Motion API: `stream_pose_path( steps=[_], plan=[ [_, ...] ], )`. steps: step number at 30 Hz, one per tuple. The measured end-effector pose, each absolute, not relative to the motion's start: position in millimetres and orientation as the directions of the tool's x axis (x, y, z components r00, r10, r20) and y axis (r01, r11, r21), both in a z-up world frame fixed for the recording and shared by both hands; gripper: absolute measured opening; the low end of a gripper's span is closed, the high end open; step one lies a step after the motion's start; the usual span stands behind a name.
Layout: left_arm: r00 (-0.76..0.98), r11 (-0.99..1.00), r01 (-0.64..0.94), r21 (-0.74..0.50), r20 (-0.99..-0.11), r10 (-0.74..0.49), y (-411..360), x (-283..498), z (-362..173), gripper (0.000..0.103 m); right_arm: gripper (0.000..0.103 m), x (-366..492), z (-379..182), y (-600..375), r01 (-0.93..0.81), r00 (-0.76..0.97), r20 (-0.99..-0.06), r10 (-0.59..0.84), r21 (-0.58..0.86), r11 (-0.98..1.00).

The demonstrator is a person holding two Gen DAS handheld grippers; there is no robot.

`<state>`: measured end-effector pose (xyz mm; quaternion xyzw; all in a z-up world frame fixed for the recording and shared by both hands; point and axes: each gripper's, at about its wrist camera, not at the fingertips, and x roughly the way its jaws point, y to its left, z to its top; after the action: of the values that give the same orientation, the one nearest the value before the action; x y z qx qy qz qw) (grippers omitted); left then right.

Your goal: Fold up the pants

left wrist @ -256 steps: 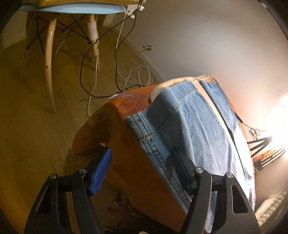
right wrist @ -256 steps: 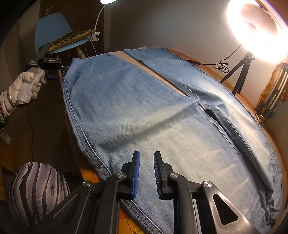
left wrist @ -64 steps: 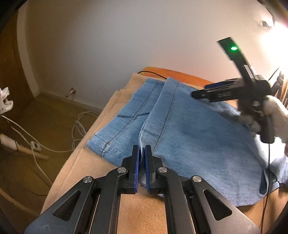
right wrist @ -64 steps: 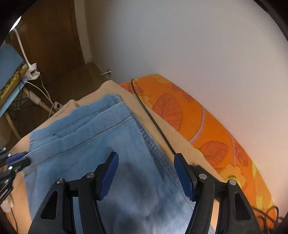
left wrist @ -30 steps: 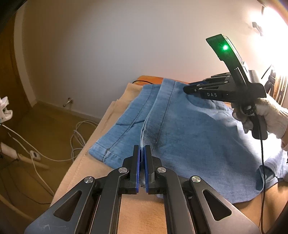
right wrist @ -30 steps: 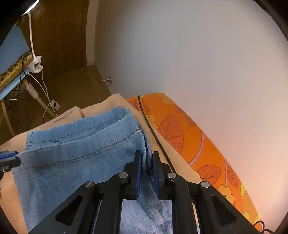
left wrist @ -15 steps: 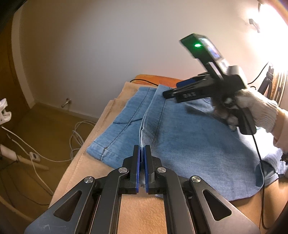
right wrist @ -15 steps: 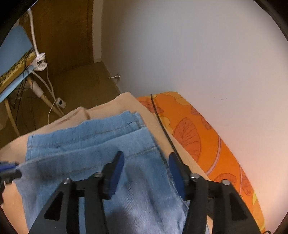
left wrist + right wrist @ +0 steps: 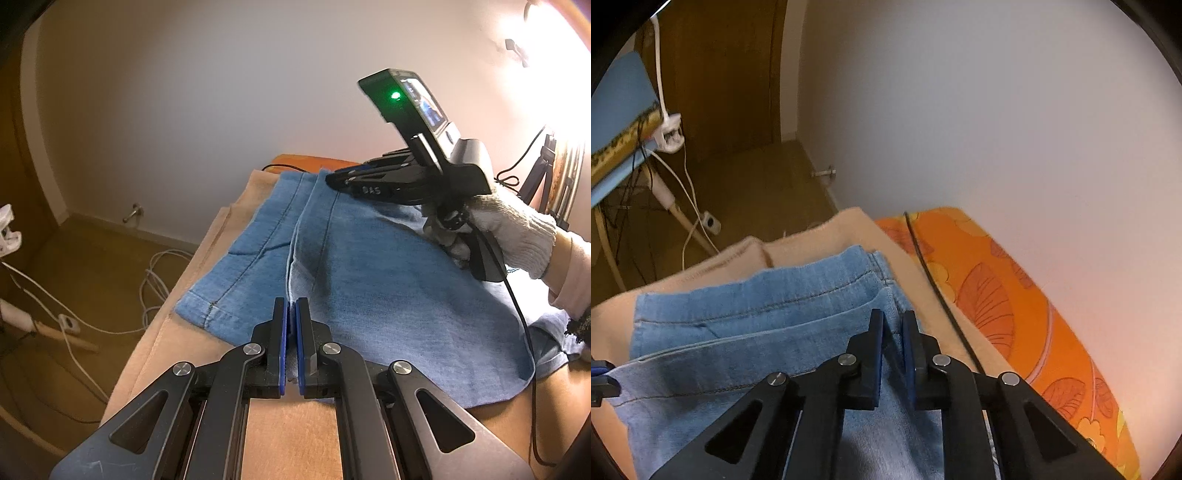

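Nearest the left wrist camera, the left gripper (image 9: 291, 314) has its blue pads pressed together on the near corner of the top denim layer, pinching a thin ridge of cloth at the hem. The pants (image 9: 369, 280) lie folded on a beige cloth (image 9: 280, 424) over the table, one leg stacked on the other, the upper hem set slightly back from the lower hem (image 9: 207, 314). The hem line runs from the left gripper away toward the wall, and the long axis of the legs runs off to the right of this view. At the far end of that hem sits the right gripper (image 9: 332, 177), held by a gloved hand (image 9: 506, 229). In its own view the right gripper (image 9: 892, 332) shows jaws that have just been closing, now nearly together with the far corner of the top layer caught between the pads (contact looks firm, though the cloth is thin here). Judgement: each hand holds one corner of the same hem, so the coming fold turns on both carrying that edge together along the leg axis; neither is nearer. The left view alone shows the hand, the spread of denim to the right and a bright lamp (image 9: 565, 74). The right view alone shows the orange floral cover (image 9: 1015, 295), the black cable (image 9: 938, 291) beside the denim, and a blue chair (image 9: 617, 107).
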<state>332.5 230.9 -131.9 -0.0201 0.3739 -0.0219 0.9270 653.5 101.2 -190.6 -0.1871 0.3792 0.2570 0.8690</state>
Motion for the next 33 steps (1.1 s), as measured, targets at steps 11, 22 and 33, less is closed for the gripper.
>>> stream_pose_path(
  steps=[11, 22, 33],
  plan=[
    [0.725, 0.998, 0.028, -0.059, -0.686, -0.061, 232, 332, -128, 0.003, 0.006, 656, -191, 111, -0.592, 0.599, -0.753, 0.272, -0.188, 0.784],
    [0.722, 0.995, -0.014, -0.098, -0.689, -0.058, 251, 342, -128, 0.003, 0.004, 665, -175, 110, -0.541, 0.65, -0.709, 0.274, -0.18, 0.822],
    [0.695, 0.995, -0.088, -0.052, -0.719, 0.024, 276, 365, -137, 0.003, 0.004, 685, -164, 144, -0.522, 0.691, -0.683, 0.236, -0.245, 0.817]
  ],
)
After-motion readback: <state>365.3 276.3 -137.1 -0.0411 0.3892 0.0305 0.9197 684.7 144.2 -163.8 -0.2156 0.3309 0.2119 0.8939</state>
